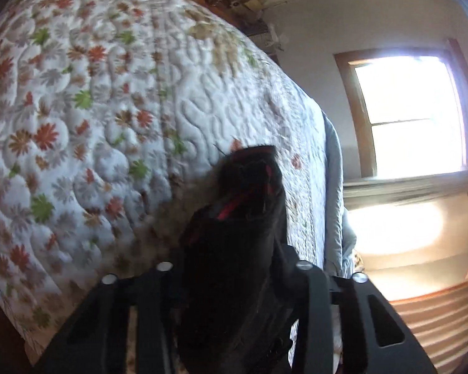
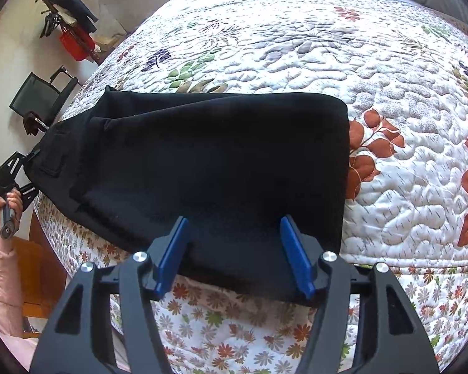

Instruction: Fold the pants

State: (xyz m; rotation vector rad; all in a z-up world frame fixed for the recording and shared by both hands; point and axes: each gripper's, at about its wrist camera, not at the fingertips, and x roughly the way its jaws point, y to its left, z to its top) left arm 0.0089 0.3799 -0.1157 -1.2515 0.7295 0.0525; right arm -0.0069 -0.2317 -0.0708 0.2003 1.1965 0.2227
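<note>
Black pants [image 2: 202,162] lie folded in half on the quilted bed, the fold edge toward the right, the waistband end at the left bed edge. My right gripper [image 2: 234,227] is open, its blue pads [image 2: 171,255] hovering over the near edge of the pants, holding nothing. My left gripper shows in the right wrist view [image 2: 31,159] at the waistband end. In the left wrist view the left gripper [image 1: 234,268] is shut on bunched black cloth with red lining [image 1: 243,218], which hides its fingertips.
A floral white quilt [image 2: 327,46] covers the bed. A black chair [image 2: 40,93] and a coat rack with clothes [image 2: 71,25] stand by the wall at left. A bright window [image 1: 408,115] and a wooden frame [image 1: 443,308] lie beyond the bed edge.
</note>
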